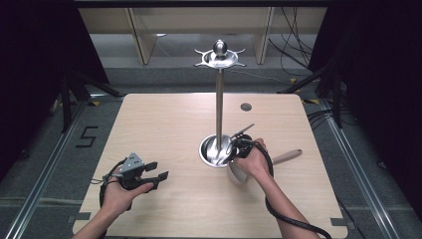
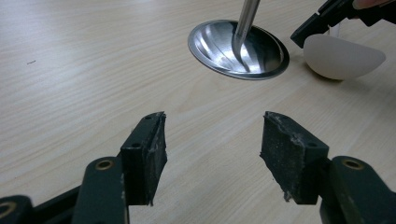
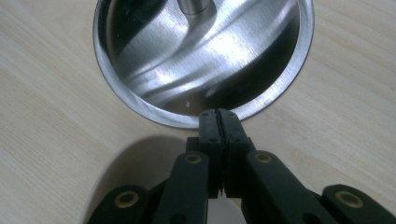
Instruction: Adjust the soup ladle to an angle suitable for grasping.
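My right gripper (image 3: 218,114), jaws pressed shut on nothing, hovers over the rim of the steel stand's dished base (image 3: 140,100), directly above what is probably a pale ladle (image 2: 343,56) lying beside it, poised to pick it up for hanging. My left gripper (image 2: 212,151) waits open above the light wooden table (image 1: 164,119), dark curtains around.
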`<state>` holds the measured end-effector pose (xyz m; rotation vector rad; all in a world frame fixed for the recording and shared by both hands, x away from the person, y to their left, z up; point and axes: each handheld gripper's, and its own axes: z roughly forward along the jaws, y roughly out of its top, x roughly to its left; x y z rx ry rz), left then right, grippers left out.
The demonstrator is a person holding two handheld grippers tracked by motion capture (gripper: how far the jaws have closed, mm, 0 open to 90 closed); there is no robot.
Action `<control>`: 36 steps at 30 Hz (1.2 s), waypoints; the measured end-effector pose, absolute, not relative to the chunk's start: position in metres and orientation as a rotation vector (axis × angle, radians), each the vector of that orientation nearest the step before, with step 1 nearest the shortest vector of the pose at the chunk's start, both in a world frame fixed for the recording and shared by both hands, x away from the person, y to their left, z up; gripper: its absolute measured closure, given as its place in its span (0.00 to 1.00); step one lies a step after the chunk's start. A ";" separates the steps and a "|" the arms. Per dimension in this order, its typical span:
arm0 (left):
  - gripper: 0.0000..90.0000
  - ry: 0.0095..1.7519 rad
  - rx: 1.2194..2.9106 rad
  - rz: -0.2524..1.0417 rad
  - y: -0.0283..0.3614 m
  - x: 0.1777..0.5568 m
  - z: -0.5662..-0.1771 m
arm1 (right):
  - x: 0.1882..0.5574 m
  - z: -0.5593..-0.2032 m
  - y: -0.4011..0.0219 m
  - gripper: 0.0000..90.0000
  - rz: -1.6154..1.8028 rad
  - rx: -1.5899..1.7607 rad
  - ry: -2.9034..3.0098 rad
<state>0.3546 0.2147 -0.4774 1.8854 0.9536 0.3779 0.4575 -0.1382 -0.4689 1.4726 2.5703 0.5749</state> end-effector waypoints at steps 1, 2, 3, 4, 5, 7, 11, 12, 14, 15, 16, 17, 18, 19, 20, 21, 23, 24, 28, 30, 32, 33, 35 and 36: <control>0.44 0.946 1.888 0.376 0.214 0.355 -0.478 | 0.459 -0.469 -0.139 0.99 0.588 1.463 2.581; 0.44 0.950 1.890 0.381 0.214 0.355 -0.478 | 0.460 -0.470 -0.139 0.99 0.586 1.459 2.587; 0.44 0.954 1.888 0.378 0.213 0.354 -0.478 | 0.460 -0.470 -0.139 0.99 0.566 1.465 2.588; 0.44 0.947 1.893 0.382 0.213 0.355 -0.478 | 0.461 -0.471 -0.140 0.99 0.592 1.422 2.601; 0.44 0.947 1.893 0.382 0.213 0.355 -0.478 | 0.461 -0.471 -0.139 0.99 0.602 1.432 2.597; 0.44 0.943 1.892 0.376 0.213 0.355 -0.478 | 0.462 -0.472 -0.138 1.00 0.592 1.441 2.612; 0.44 0.942 1.893 0.376 0.213 0.355 -0.478 | 0.463 -0.475 -0.141 1.00 0.546 1.382 2.666; 0.44 0.933 1.899 0.380 0.214 0.355 -0.478 | 0.462 -0.475 -0.141 1.00 0.517 1.391 2.683; 0.44 0.935 1.903 0.383 0.214 0.356 -0.478 | 0.461 -0.474 -0.142 1.00 0.501 1.371 2.719; 0.44 0.934 1.909 0.383 0.214 0.356 -0.478 | 0.459 -0.474 -0.142 1.00 0.516 1.348 2.738; 0.44 0.941 1.900 0.374 0.213 0.355 -0.479 | 0.457 -0.474 -0.142 1.00 0.501 1.365 2.745; 0.44 0.941 1.900 0.374 0.213 0.355 -0.479 | 0.455 -0.472 -0.142 1.00 0.466 1.402 2.771; 0.44 0.941 1.897 0.377 0.213 0.355 -0.478 | 0.453 -0.473 -0.144 1.00 0.466 1.355 2.788; 0.44 0.941 1.897 0.377 0.213 0.355 -0.478 | 0.453 -0.473 -0.144 1.00 0.466 1.355 2.788; 0.44 0.943 1.894 0.377 0.213 0.355 -0.478 | 0.452 -0.472 -0.146 1.00 0.461 1.347 2.802; 0.44 0.947 1.898 0.383 0.213 0.355 -0.478 | 0.448 -0.471 -0.146 1.00 0.440 1.365 2.807; 0.44 0.944 1.897 0.376 0.213 0.355 -0.479 | 0.442 -0.468 -0.151 1.00 0.409 1.347 2.842; 0.44 0.944 1.897 0.376 0.213 0.355 -0.479 | 0.439 -0.468 -0.153 1.00 0.399 1.346 2.850; 0.44 0.941 1.902 0.375 0.213 0.355 -0.479 | 0.434 -0.468 -0.160 1.00 0.362 1.278 2.921; 0.44 0.942 1.902 0.375 0.213 0.355 -0.479 | 0.432 -0.467 -0.160 1.00 0.351 1.307 2.917; 0.44 0.942 1.903 0.376 0.213 0.355 -0.479 | 0.436 -0.465 -0.163 1.00 0.436 1.334 2.821; 0.44 0.945 1.897 0.373 0.213 0.355 -0.479 | 0.437 -0.464 -0.163 1.00 0.471 1.340 2.775; 0.44 0.943 1.901 0.376 0.213 0.355 -0.479 | 0.440 -0.464 -0.163 1.00 0.488 1.355 2.752; 0.44 0.938 1.901 0.384 0.214 0.355 -0.478 | 0.443 -0.463 -0.162 1.00 0.476 1.387 2.737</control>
